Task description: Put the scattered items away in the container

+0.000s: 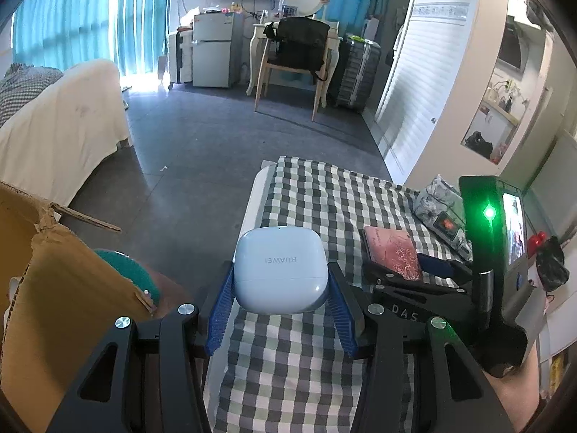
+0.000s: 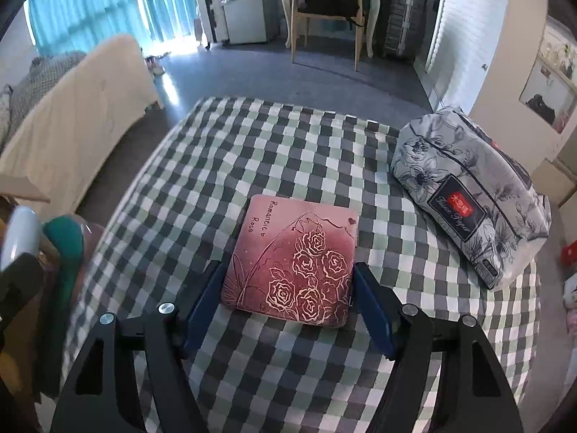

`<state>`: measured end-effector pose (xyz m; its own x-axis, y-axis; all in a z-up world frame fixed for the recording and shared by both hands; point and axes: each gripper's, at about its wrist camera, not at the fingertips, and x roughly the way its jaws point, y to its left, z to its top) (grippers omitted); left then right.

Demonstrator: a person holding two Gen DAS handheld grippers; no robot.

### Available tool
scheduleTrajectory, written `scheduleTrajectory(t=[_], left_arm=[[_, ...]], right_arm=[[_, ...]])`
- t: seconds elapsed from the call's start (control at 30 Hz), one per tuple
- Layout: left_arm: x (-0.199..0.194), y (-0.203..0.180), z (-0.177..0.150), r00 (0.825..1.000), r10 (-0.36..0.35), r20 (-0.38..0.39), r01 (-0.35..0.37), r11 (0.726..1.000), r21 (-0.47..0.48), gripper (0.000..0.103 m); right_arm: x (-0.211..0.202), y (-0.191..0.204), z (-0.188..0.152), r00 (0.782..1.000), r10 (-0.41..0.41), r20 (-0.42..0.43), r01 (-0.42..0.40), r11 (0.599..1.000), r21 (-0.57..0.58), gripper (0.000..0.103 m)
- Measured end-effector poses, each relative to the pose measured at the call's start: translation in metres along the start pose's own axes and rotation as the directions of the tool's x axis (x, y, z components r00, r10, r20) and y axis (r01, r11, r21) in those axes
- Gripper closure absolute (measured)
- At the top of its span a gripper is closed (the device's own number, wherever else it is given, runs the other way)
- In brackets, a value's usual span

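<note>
**A:** What's the room like on your feeds?

**B:** I see a bedroom with teal curtains (image 1: 72,18), a grey floor, a small fridge (image 1: 212,50) and a wooden chair (image 1: 292,57) at the far wall. In front of me is a table under a checkered cloth (image 2: 288,144).

**A:** What is your left gripper doing?

**B:** My left gripper (image 1: 280,288) has its blue pads pressed against both sides of a pale blue earbud case (image 1: 280,270). The case is lifted above the cloth, near the table's left edge. To its left stands the cardboard box (image 1: 54,288), open, with something teal (image 1: 130,267) showing past its torn rim.

**A:** And the right one?

**B:** My right gripper (image 2: 288,303) has its fingers on either side of a pink rose-printed case (image 2: 292,263) that lies flat on the cloth. The jaws stand spread, with the blue pads just beside the case's near corners; I cannot tell if they touch it.

**A:** Anything else on the table?

**B:** A floral tissue pack (image 2: 468,195) lies towards the right side, well apart from the pink case. From the left camera I also see the right gripper's body with a green light (image 1: 489,213).
</note>
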<state>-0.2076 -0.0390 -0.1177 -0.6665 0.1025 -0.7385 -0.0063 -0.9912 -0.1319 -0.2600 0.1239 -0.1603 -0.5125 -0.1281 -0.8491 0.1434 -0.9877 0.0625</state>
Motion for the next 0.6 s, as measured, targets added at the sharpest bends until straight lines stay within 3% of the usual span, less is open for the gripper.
scheduleTrajectory(t=[0.47, 0.6], left_arm=[[-0.008, -0.002, 0.001, 1.0, 0.001, 0.011, -0.001, 1.0, 0.004, 0.053], [-0.014, -0.004, 0.0, 1.0, -0.001, 0.015, 0.001, 1.0, 0.004, 0.053]], right_arm=[[-0.04, -0.009, -0.007, 0.997, 0.027, 0.075, -0.027, 1.0, 0.009, 0.032], [-0.038, -0.013, -0.016, 0.997, 0.046, 0.057, -0.048, 0.999, 0.02, 0.032]])
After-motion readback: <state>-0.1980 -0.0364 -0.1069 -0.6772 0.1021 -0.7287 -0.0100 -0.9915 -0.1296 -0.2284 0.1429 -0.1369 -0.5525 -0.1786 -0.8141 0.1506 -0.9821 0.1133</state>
